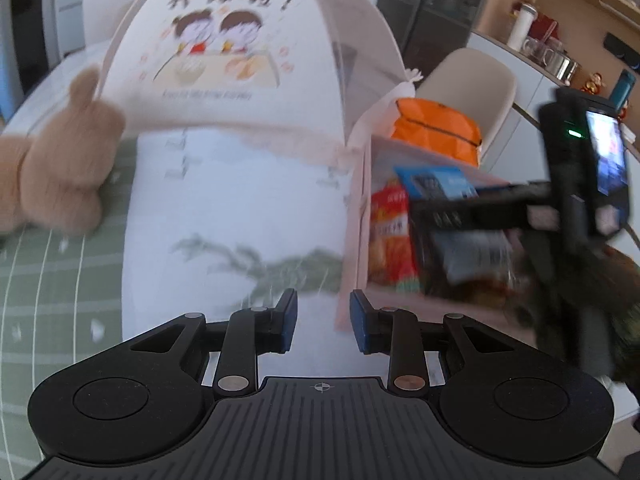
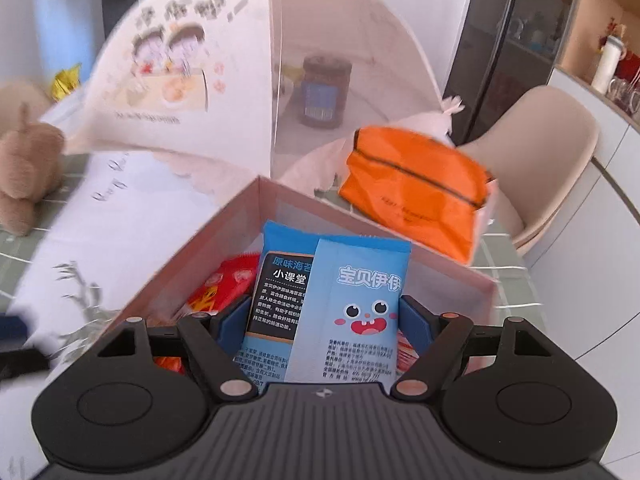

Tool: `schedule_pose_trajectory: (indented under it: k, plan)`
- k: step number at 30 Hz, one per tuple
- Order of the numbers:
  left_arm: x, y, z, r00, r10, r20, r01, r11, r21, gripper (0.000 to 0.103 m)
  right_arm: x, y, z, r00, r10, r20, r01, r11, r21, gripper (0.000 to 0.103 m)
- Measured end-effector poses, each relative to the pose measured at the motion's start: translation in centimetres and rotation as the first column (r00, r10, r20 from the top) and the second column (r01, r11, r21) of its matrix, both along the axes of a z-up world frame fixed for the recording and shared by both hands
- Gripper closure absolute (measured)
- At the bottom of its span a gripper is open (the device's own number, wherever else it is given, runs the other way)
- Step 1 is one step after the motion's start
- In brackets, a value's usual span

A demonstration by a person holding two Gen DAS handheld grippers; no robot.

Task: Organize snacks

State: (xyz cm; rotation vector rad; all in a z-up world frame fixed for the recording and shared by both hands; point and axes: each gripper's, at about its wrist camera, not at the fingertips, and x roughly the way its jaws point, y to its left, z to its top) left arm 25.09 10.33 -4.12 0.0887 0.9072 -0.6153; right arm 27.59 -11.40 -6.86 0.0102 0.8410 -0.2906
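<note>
My right gripper point(image 2: 326, 320) is shut on two blue snack packets point(image 2: 360, 312) and holds them over the open pink box point(image 2: 240, 216). A red snack bag point(image 2: 224, 284) lies inside the box. In the left wrist view the right gripper point(image 1: 472, 216) reaches into the same pink box point(image 1: 356, 216), where the red bag point(image 1: 390, 236) and a blue packet point(image 1: 436, 182) show. My left gripper point(image 1: 323, 320) is open and empty, low over the white cloth, just left of the box.
A domed mesh food cover point(image 1: 240, 52) with a cartoon print stands behind the box; a dark jar point(image 2: 326, 92) sits under it. An orange pouch point(image 2: 416, 188) rests at the box's far side. A plush bear point(image 1: 60, 168) is at left. A beige chair point(image 2: 552, 152) stands at right.
</note>
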Motion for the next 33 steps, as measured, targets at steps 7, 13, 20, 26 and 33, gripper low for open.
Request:
schedule_pose_trajectory:
  k: [7, 13, 20, 26, 33]
  plan:
    - [-2.8, 2.7, -1.0, 1.0, -0.009, -0.025, 0.008, 0.998, -0.06, 0.07, -1.3, -0.2, 0.3, 1.0, 0.015, -0.003, -0.015, 0.999, 0.03, 0.018]
    - [-5.4, 3.8, 0.2, 0.995, -0.1, 0.028, 0.103, 0.989, -0.106, 0.07, -8.2, 1.5, 4.4, 0.986, -0.075, 0.147, 0.073, 0.997, 0.021, 0.017]
    - [-8.4, 3.8, 2.3, 0.98, -0.195, 0.042, 0.198, 0.978, -0.065, 0.073, -17.8, 6.5, 7.0, 0.97, -0.21, 0.126, 0.202, 0.976, 0.077, 0.014]
    - [-13.1, 3.5, 4.7, 0.965, -0.236, 0.11, 0.239, 0.971, -0.008, 0.086, -23.5, 9.1, 7.3, 0.961, -0.274, 0.032, 0.268, 0.954, 0.131, 0.014]
    - [-17.8, 2.4, 6.9, 0.966, -0.19, 0.177, 0.185, 0.982, 0.044, 0.086, -27.7, 10.1, 7.7, 0.967, -0.254, -0.003, 0.251, 0.953, 0.168, 0.014]
